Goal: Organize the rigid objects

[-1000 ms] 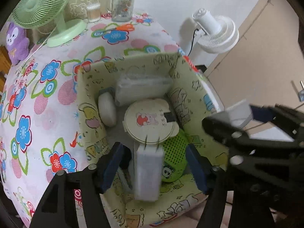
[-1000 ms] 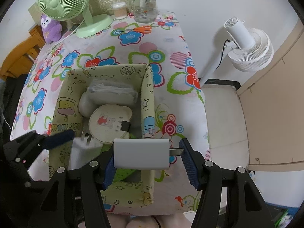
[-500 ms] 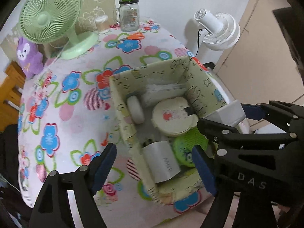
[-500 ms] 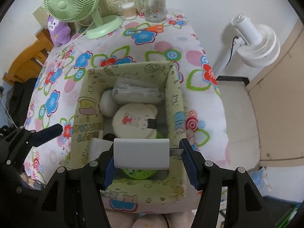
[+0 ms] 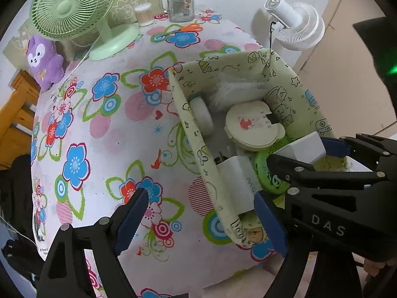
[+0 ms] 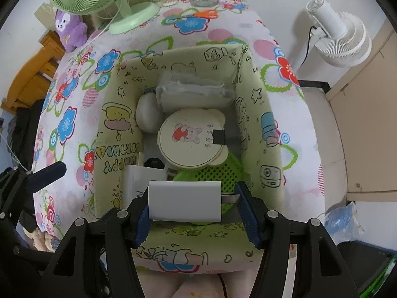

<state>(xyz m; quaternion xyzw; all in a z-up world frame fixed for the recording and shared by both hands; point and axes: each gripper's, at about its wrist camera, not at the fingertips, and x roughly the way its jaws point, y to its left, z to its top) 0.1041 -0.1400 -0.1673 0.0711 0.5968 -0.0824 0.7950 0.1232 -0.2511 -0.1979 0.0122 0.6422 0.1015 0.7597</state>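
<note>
A yellow-green fabric box [image 6: 116,114] [image 5: 213,188] stands on the flowered table. In it lie a round cream lid with a bear [image 6: 192,139] [image 5: 253,128], a white oval case [image 6: 147,115], a clear packet [image 6: 196,90], a green perforated basket [image 6: 218,173] and a white charger [image 5: 238,176] [image 6: 135,181]. My right gripper [image 6: 193,201] is shut on a second white charger block [image 6: 184,201] [image 5: 305,147], held over the box's near end. My left gripper [image 5: 201,216] is open and empty, left of the box above the tablecloth.
At the table's far end stand a green desk fan [image 5: 74,7], a glass jar [image 5: 180,2], a cotton-swab cup [image 5: 144,12], scissors [image 5: 183,28] and a purple plush [image 5: 46,59]. A white floor fan [image 6: 340,37] stands right of the table.
My left gripper has let the white charger drop into the box and pulled back left, away from the box. My right gripper has carried its charger block over the box's near end.
</note>
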